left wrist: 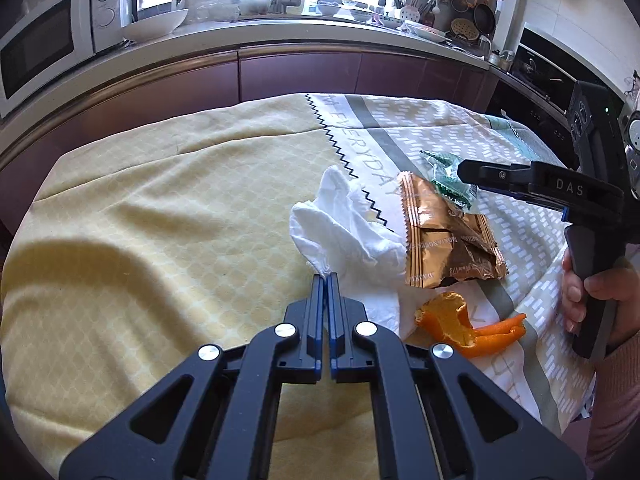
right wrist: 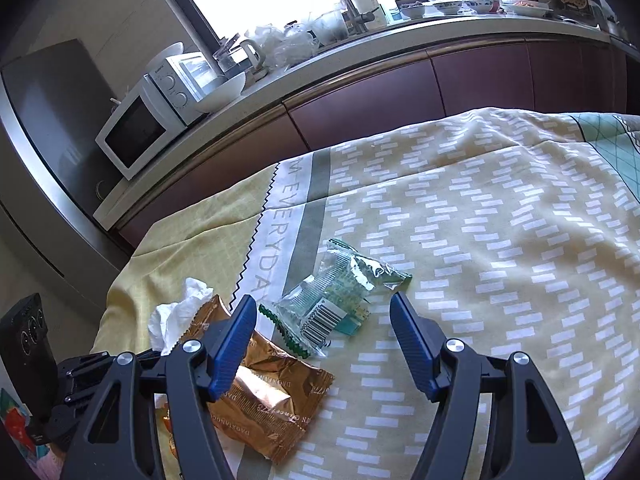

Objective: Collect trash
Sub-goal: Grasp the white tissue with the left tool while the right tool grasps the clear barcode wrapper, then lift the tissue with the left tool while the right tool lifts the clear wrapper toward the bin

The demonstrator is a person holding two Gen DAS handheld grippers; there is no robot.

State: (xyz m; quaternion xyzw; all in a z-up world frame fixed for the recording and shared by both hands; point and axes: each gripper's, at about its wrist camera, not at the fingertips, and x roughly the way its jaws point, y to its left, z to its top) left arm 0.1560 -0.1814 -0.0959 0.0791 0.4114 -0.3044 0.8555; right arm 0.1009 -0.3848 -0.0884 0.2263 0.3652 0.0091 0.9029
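Orange peel (left wrist: 468, 326) beside gold wrapper (left wrist: 448, 236), white tissue (left wrist: 352, 224), green wrapper (right wrist: 336, 300) beyond.

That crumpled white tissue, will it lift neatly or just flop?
The crumpled white tissue will probably flop and trail, being thin and creased. It looks very light. The left gripper, jaws shut, pinches only one corner, so it may tear or slip.

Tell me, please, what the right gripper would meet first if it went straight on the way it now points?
Most likely the clear green wrapper: it lies on the tablecloth just ahead of the open right gripper, roughly centred between its fingers. Depth is hard to judge, so it might touch cloth just before it.
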